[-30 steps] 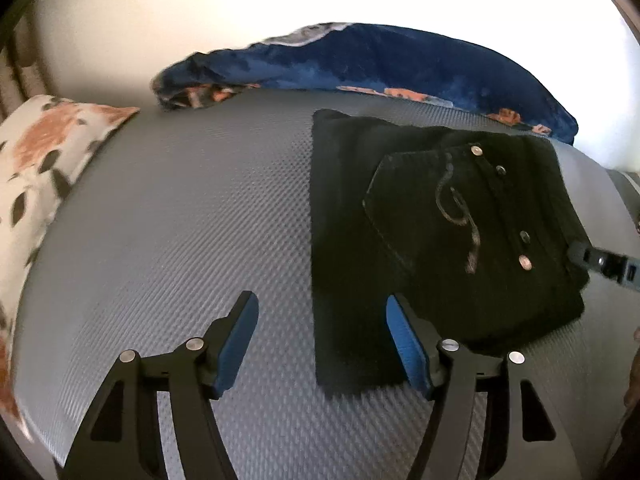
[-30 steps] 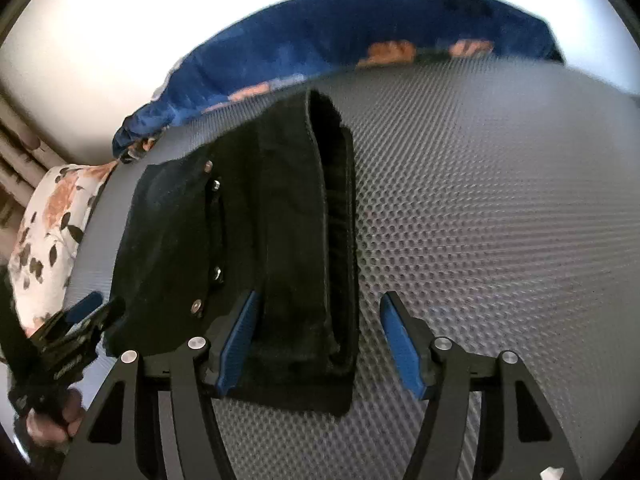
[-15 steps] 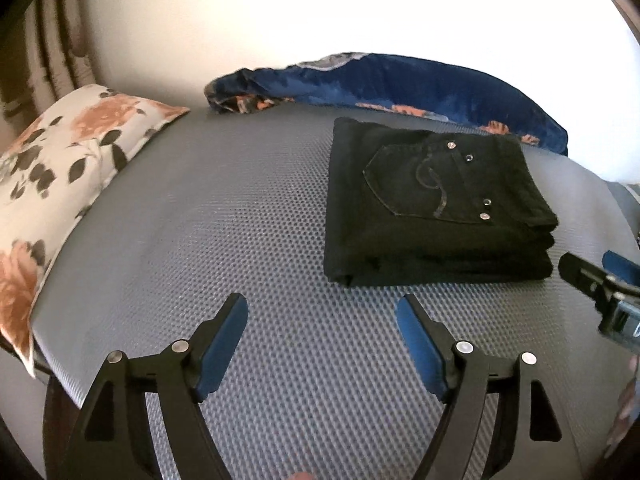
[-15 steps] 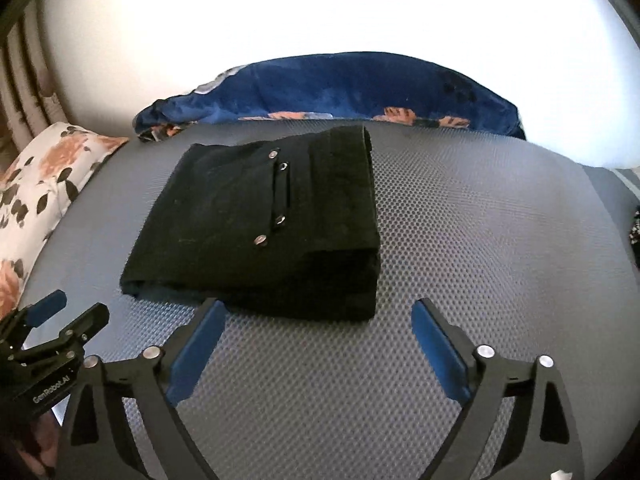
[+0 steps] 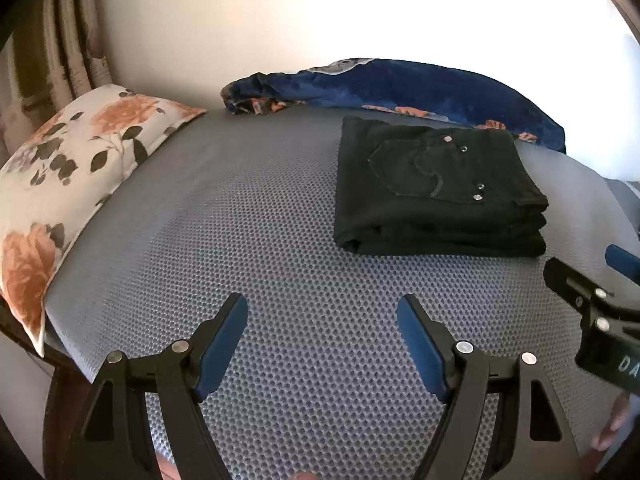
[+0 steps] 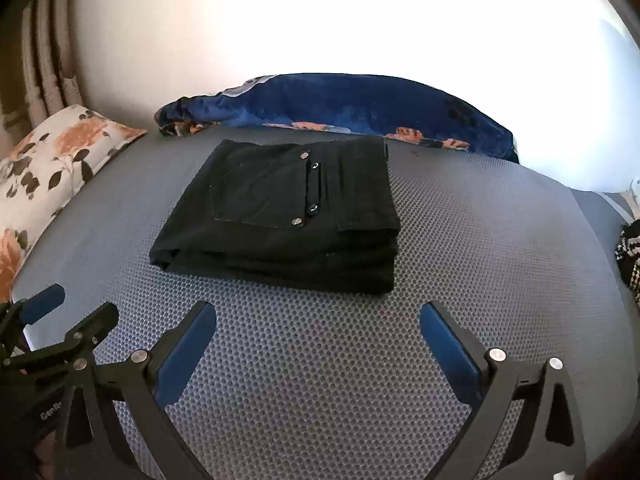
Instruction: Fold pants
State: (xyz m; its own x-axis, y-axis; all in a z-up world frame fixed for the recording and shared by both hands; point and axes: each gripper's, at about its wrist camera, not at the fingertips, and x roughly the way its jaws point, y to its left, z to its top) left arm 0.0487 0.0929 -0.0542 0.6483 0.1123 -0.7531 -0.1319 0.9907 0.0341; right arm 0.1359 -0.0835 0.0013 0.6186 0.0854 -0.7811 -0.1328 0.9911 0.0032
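Observation:
The black pants (image 5: 436,192) lie folded in a compact stack on the grey mesh bed surface (image 5: 260,240), back pocket with metal studs on top. They also show in the right wrist view (image 6: 288,216). My left gripper (image 5: 322,320) is open and empty, well short of the stack and to its left. My right gripper (image 6: 318,324) is open and empty, just in front of the stack. The right gripper shows at the right edge of the left wrist view (image 5: 600,312), and the left gripper at the left edge of the right wrist view (image 6: 56,320).
A floral white pillow (image 5: 68,184) lies at the left edge of the bed. A dark blue floral blanket (image 6: 352,108) is bunched along the far side against the wall. A black-and-white patterned item (image 6: 630,256) sits at the right edge.
Both grippers have pulled back and up from the pants, which they were over a second ago. The folded stack stays where it was and now lies wholly in view.

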